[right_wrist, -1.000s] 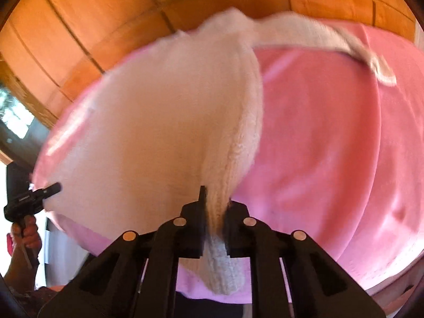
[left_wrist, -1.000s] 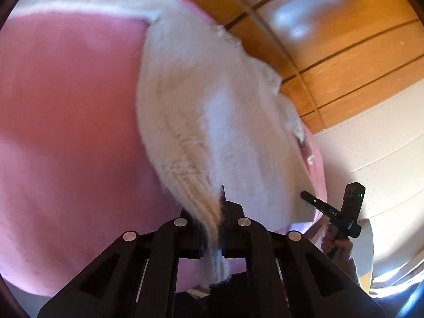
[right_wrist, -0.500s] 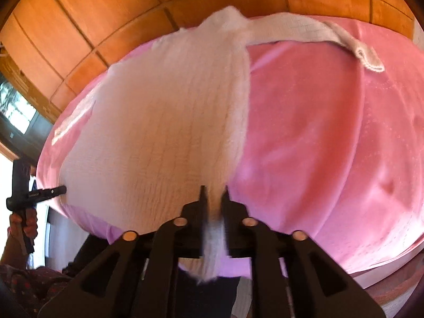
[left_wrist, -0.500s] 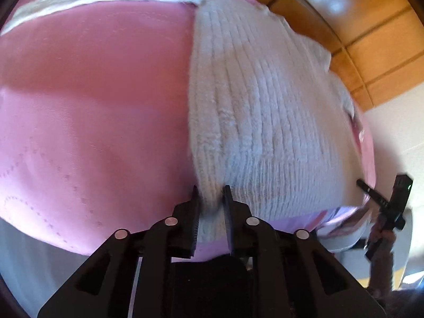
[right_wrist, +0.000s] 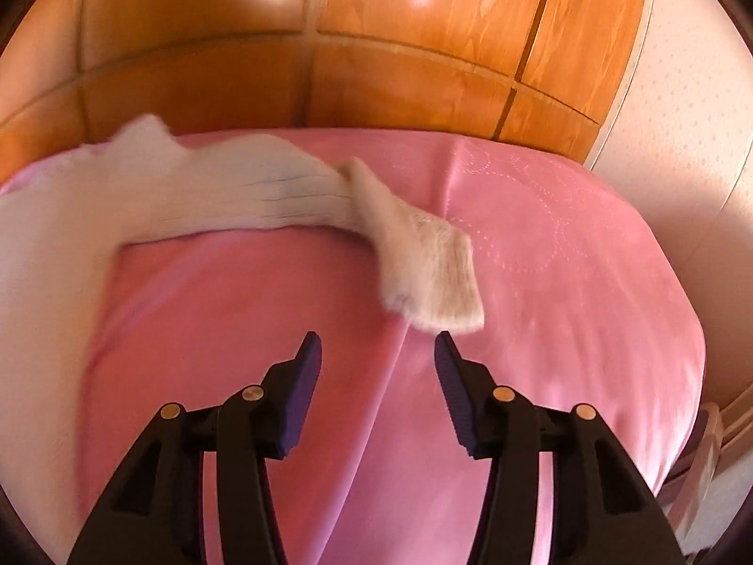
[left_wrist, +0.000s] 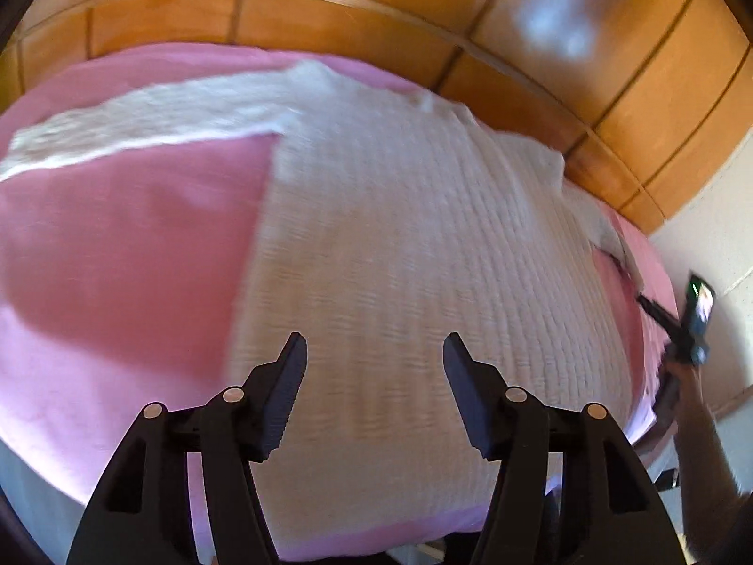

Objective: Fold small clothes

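A white ribbed knit sweater lies spread flat on a pink bed sheet, one sleeve stretched out to the left. My left gripper is open and empty, just above the sweater's body near its bottom hem. In the right wrist view the other sleeve lies across the sheet with its cuff bent toward me. My right gripper is open and empty, over bare sheet just short of that cuff. The right gripper also shows at the bed's right edge in the left wrist view.
A wooden panelled headboard runs behind the bed. A pale wall stands to the right. The bed's near edge drops off below both grippers.
Both grippers have let go of the sweater's bottom corners and opened wide. The sweater, held up before, now lies flat on the sheet. The right gripper has swung toward the sleeve cuff.
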`<action>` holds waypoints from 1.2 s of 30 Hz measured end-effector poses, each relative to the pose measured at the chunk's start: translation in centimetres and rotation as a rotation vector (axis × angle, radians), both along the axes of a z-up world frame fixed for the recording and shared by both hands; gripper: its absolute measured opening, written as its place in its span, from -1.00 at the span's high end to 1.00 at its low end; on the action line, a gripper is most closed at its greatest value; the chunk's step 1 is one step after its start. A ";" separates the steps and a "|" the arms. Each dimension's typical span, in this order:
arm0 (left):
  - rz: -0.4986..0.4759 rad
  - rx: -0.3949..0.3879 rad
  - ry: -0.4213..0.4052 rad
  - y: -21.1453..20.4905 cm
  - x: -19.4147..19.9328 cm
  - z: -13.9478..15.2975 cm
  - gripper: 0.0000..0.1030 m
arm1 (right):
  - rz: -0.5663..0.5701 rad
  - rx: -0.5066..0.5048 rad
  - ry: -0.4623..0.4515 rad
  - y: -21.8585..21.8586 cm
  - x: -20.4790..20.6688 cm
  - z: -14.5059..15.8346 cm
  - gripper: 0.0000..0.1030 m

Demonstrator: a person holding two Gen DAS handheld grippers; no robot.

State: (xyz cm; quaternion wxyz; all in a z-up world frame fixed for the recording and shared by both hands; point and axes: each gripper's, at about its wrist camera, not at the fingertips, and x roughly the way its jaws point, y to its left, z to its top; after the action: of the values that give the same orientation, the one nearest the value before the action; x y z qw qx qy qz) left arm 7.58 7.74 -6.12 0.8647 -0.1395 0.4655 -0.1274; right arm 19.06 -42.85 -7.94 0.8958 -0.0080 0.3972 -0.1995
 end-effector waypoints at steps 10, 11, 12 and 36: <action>-0.251 0.087 0.005 -10.6 3.3 -1.1 -0.14 | -0.030 0.074 -0.165 -6.4 -2.5 8.4 0.90; -0.268 0.088 0.005 -11.5 3.6 -1.2 -0.14 | -0.030 0.075 -0.195 -7.3 -3.6 10.1 0.90; -0.297 0.092 0.006 -12.7 4.0 -1.3 -0.14 | -0.038 0.081 -0.217 -8.0 -4.6 11.4 0.90; -0.363 0.109 0.019 -17.8 6.3 -3.0 -0.19 | -0.164 0.338 -0.085 -15.4 -1.4 3.1 -0.01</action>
State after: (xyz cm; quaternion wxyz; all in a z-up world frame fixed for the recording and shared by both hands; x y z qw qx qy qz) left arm 13.90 -10.07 -9.17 0.8293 -0.0074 0.4973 -0.2548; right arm 17.66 -58.29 -4.81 0.8811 0.1832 0.3861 -0.2026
